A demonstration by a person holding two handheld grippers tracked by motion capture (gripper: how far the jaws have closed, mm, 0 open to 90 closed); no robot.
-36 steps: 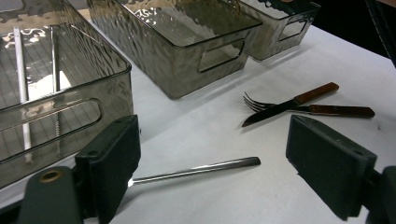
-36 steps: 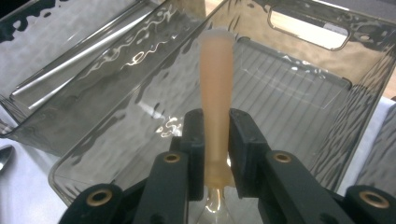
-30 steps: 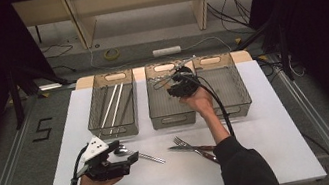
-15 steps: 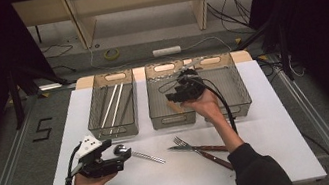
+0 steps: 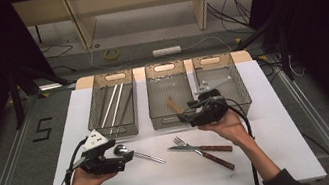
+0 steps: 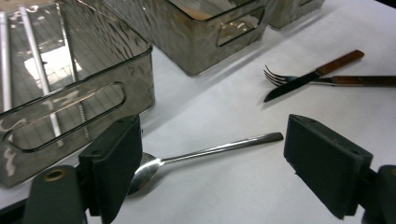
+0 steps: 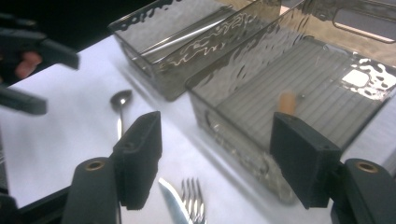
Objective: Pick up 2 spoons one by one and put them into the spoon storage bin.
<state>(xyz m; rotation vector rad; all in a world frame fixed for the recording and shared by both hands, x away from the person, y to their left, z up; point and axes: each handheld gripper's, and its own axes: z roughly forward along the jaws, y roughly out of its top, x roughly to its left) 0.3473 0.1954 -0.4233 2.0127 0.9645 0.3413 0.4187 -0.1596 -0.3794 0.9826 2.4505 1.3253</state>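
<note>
Lying on the white table (image 5: 284, 153), a spoon (image 6: 201, 151) is framed between the widely parted jaws of the left gripper (image 5: 121, 156), its bowl close beside the jaw seen at the left of the left gripper view and its handle stretching toward the other; nothing is gripped. Beyond the spoon's handle tip, a fork (image 6: 280, 77) and a wooden-handled knife (image 6: 313, 74) are crossed on the table, the knife laid over the fork. Just past the left gripper, a clear bin (image 5: 113, 106) is seen with thin metal rods (image 5: 114, 103) inside, its handle-cut wall standing right beside the spoon's bowl.

The right gripper (image 5: 186, 117) is held at the near wall of the middle bin (image 5: 169, 96), its jaws spread wide with nothing between them. A wooden handle (image 5: 174, 105) is seen in that bin, just ahead of the jaws. A third bin (image 5: 224, 82) is set on the far side of this gripper, touching the middle one. Below the right gripper, the fork and knife lie on the table, near the hand (image 5: 229, 127) that holds it. In the right gripper view the spoon is seen farther off, beside the first bin, with the other gripper's dark jaws at the left edge.
</note>
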